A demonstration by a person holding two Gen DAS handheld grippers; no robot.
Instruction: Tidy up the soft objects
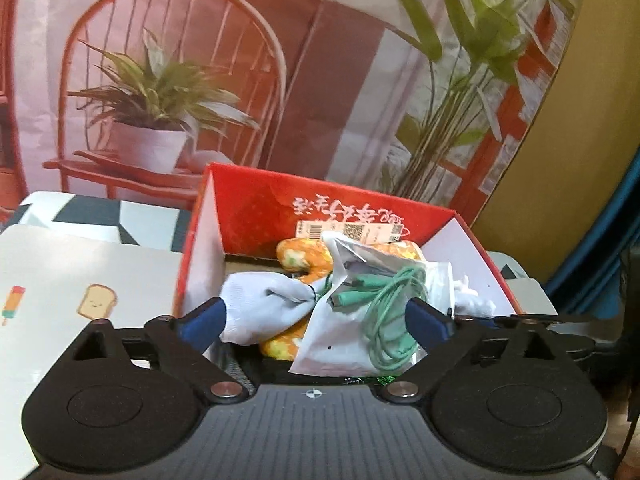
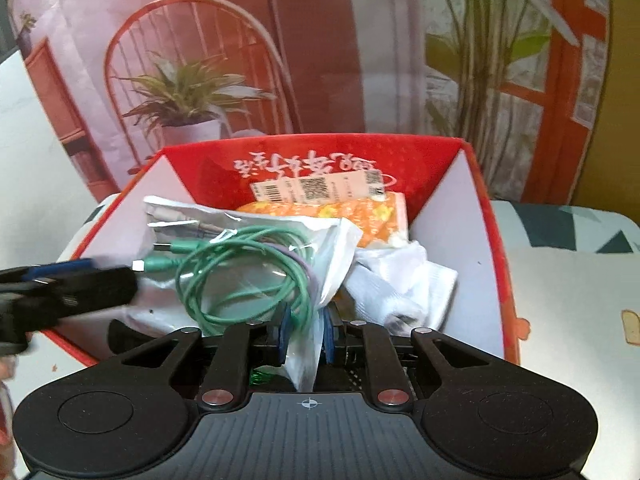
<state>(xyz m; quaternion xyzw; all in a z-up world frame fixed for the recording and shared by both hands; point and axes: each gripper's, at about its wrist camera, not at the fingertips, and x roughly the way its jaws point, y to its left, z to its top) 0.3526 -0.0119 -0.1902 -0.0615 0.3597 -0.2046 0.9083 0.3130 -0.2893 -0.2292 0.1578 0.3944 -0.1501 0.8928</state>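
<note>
- Step: bagged green cable (image 2: pixel 248 276) going into red box (image 2: pixel 452 216).
- My right gripper (image 2: pixel 306 334): pinching the bag's corner.
- My left gripper (image 1: pixel 316 316): spread wide, holding nothing.
- Next: let go, withdraw upward.

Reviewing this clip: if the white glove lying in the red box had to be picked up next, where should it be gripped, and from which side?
Probably at the bunched cuff of the white glove, coming from above on the near left of the red box. There the fabric is gathered into a thick fold and lies bare, while its other end disappears under the clear bag of green cables.
</note>
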